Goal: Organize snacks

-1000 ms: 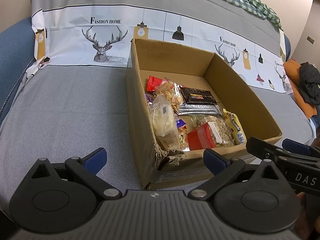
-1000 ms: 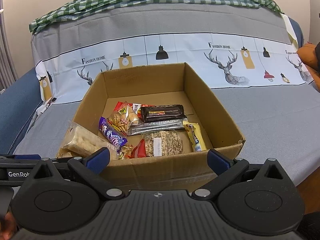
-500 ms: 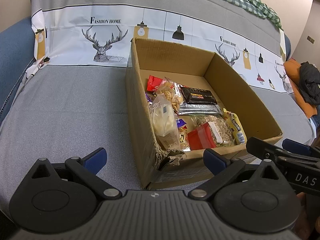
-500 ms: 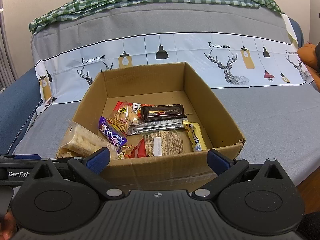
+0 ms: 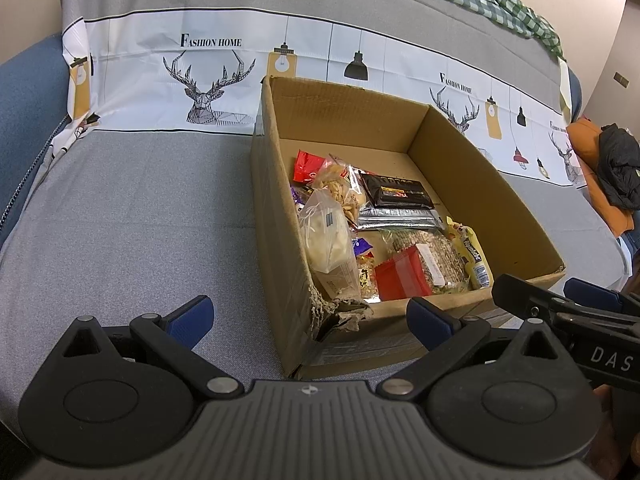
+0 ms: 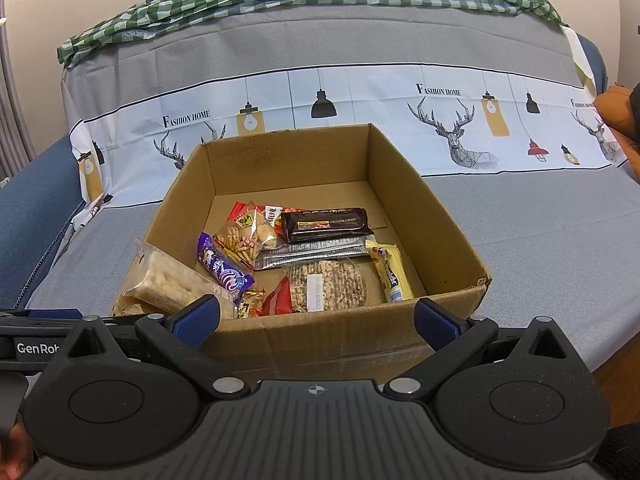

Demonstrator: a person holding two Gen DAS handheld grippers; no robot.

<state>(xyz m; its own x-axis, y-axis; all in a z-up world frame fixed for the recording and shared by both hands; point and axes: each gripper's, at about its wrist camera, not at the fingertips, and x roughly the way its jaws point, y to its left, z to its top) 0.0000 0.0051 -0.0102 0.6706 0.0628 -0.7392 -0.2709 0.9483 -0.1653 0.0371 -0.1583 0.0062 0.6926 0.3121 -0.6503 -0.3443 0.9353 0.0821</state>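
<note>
The left gripper (image 5: 307, 317) hangs wide open, empty, at the torn near corner of the cardboard box (image 6: 448, 216); inside lie the snacks (image 6: 296, 256) (jumbled, apparently unsorted). The right gripper (image 6: 316, 316), equally spread, holds nothing.

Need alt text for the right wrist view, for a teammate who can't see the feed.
An open cardboard box of packaged snacks sits on a grey cloth, straight ahead of the open, empty right gripper. Inside lie a black bar, a yellow bar and a purple packet, among others.
</note>
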